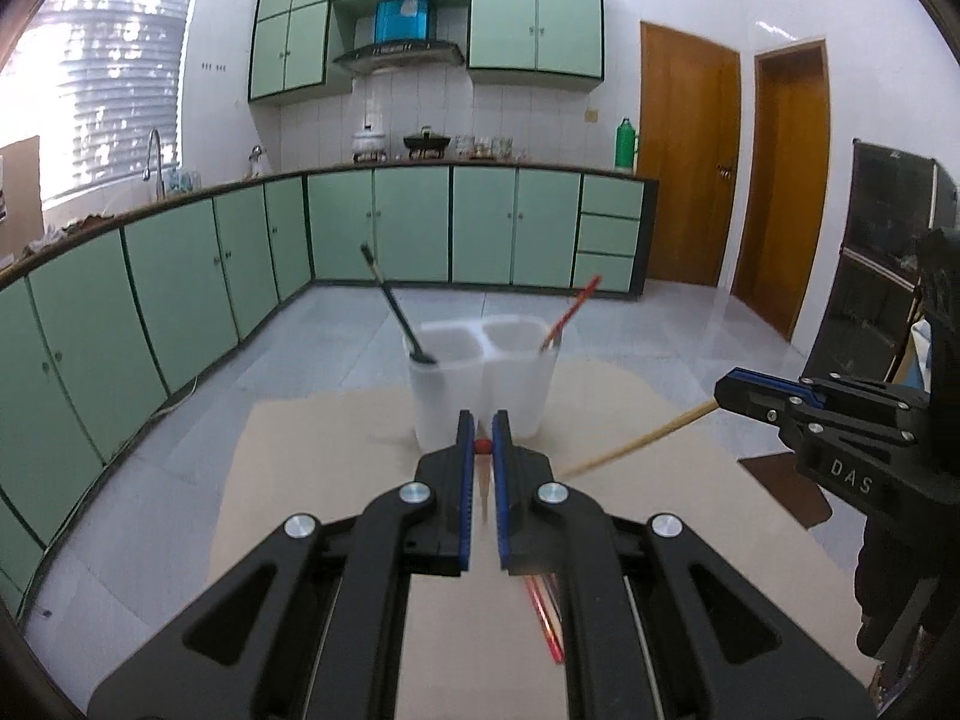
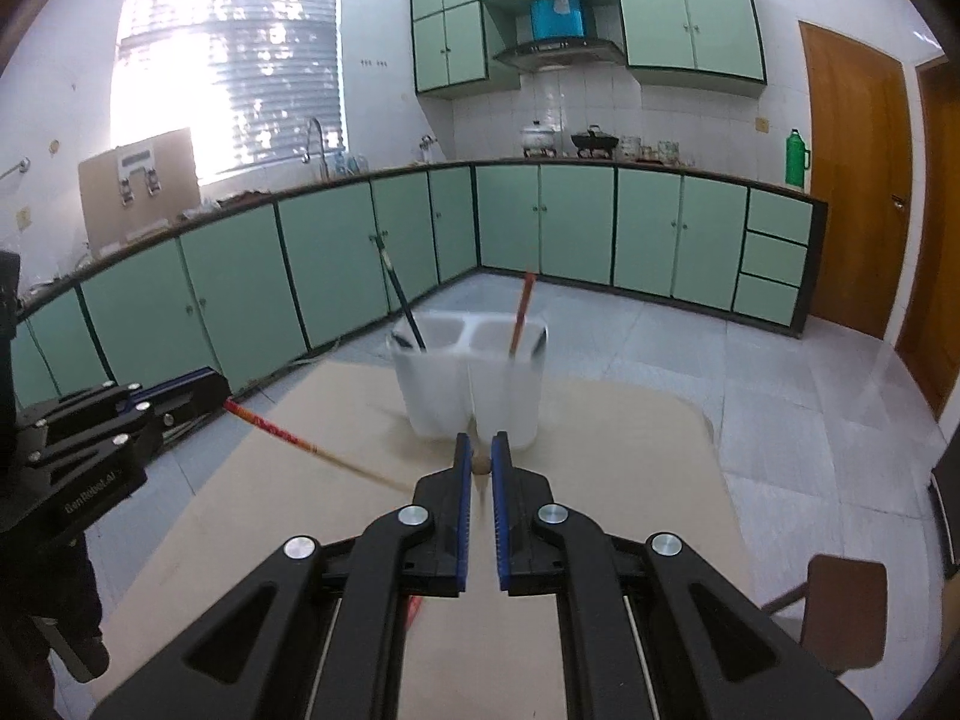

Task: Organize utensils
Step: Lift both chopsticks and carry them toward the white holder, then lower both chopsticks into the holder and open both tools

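A white two-compartment holder stands on the beige table. A black chopstick leans in its left compartment and a red chopstick in its right one. My left gripper is shut on another red chopstick, held above the table just short of the holder. My right gripper is shut on a plain wooden chopstick at the same height, to the right of the left one.
A brown chair stands at the table's right edge. Green kitchen cabinets run along the left and back walls beyond a tiled floor. Wooden doors are at the right.
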A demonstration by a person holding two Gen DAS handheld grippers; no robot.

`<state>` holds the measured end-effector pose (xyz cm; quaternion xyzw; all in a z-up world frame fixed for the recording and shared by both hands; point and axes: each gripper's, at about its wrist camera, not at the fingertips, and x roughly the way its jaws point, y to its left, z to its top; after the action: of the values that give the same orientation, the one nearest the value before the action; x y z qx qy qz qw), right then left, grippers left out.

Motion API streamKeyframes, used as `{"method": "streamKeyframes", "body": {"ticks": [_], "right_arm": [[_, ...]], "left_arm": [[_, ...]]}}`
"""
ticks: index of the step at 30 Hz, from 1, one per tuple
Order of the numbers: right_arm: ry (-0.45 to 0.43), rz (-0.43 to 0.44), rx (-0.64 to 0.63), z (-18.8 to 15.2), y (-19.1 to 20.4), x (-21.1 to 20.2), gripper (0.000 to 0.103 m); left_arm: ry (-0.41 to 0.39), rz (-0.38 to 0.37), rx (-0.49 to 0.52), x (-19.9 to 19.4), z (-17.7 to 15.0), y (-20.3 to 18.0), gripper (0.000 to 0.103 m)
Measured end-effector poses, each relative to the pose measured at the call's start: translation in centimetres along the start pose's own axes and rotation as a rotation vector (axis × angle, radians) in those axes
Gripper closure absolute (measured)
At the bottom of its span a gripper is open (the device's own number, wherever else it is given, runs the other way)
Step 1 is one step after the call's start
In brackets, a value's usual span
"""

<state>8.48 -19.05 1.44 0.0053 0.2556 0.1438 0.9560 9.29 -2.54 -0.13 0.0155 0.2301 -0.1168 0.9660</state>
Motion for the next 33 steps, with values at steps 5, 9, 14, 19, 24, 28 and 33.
{"method": "streamKeyframes", "body": {"ticks": [5, 9, 14, 19, 24, 28, 33], "right_arm": [[-0.010, 0.022, -0.032, 2.7, 0.0, 0.3, 0.096], [-0.027, 0.060, -0.050, 5.2, 0.0, 0.3, 0.096], [-0.064, 0.129, -0.048, 9.0, -0.3, -0.1, 0.096], [-0.145, 0.133, -0.054, 13.5, -0.7, -0.4, 0.096], [-0.188, 0.092, -0.059, 16.8, -1.5, 0.6, 0.096], [-0.175, 0.060, -0.045, 17.8, -2.3, 3.0, 0.096], [-0.112, 0.010, -0.042, 16.8, -3.0, 7.5, 0.096]], "left_arm": [[-0.022, -0.035, 0.000, 0.6, 2.1, 0.0, 0.098], [-0.050, -0.050, 0.004, 0.6, 4.1, 0.2, 0.098], [-0.118, -0.058, 0.019, 0.1, 7.3, 0.5, 0.098], [-0.192, -0.045, 0.035, 0.6, 11.1, 0.7, 0.098], [-0.261, -0.011, 0.050, 2.0, 14.2, 0.6, 0.098], [-0.262, 0.002, 0.039, 4.9, 15.5, 0.7, 0.098], [-0.207, 0.003, 0.027, 9.0, 14.7, 0.9, 0.098]]}}
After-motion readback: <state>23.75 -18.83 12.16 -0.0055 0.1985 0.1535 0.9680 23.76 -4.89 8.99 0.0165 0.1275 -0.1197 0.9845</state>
